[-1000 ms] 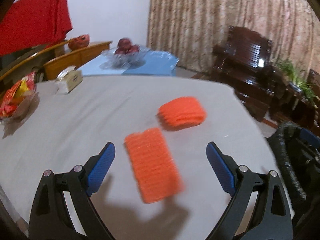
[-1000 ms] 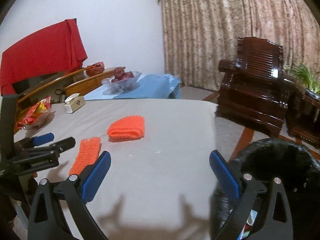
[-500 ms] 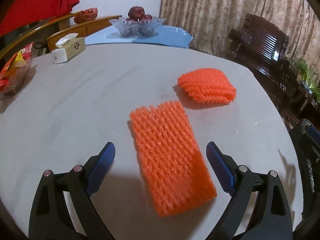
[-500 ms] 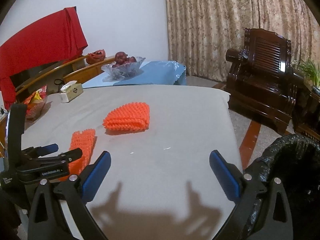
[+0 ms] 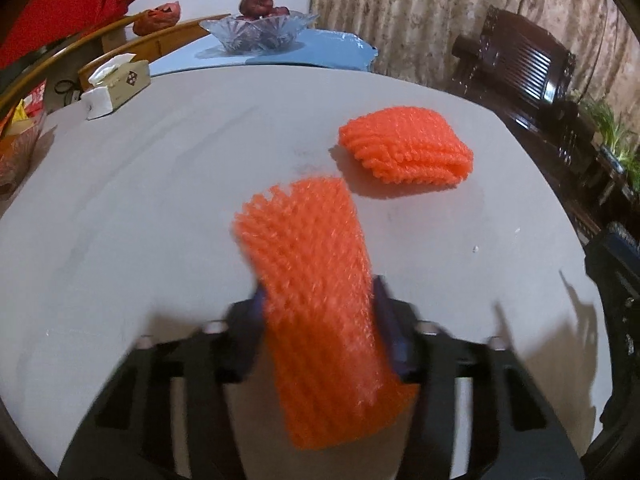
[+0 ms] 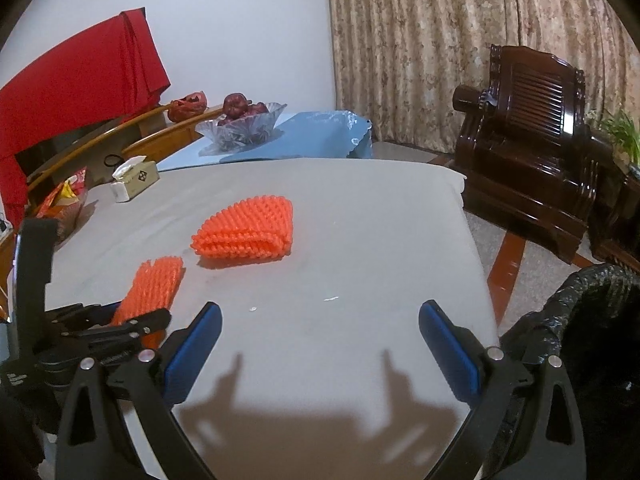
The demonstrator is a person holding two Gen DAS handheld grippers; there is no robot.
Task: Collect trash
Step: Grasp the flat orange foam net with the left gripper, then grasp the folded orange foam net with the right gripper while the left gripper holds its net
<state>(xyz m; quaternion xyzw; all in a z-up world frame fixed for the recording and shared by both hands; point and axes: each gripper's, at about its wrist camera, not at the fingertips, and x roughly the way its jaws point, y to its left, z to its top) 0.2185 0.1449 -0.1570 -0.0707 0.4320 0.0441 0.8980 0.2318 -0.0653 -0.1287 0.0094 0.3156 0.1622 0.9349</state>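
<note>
My left gripper [image 5: 320, 328] is shut on a flat orange foam net sleeve [image 5: 316, 304], whose far end tilts up off the grey table [image 5: 140, 208]; the sleeve [image 6: 154, 292] and the left gripper [image 6: 132, 326] also show at the left of the right wrist view. A second, folded orange foam net [image 5: 408, 150] lies on the table just beyond it, also in the right wrist view [image 6: 246, 232]. My right gripper [image 6: 320, 344] is open and empty above the table's near edge. A bin with a black bag [image 6: 580, 320] stands to the right of the table.
A tissue box [image 5: 120, 86] and a snack bag [image 5: 16, 140] sit at the table's far left. A glass fruit bowl [image 5: 260, 32] stands on a blue-covered table behind. A dark wooden armchair [image 6: 532, 152] stands right of the table.
My left gripper has gone from open around the flat sleeve to shut on it, and the sleeve's far end has lifted. The right gripper has stayed open, shifting slightly.
</note>
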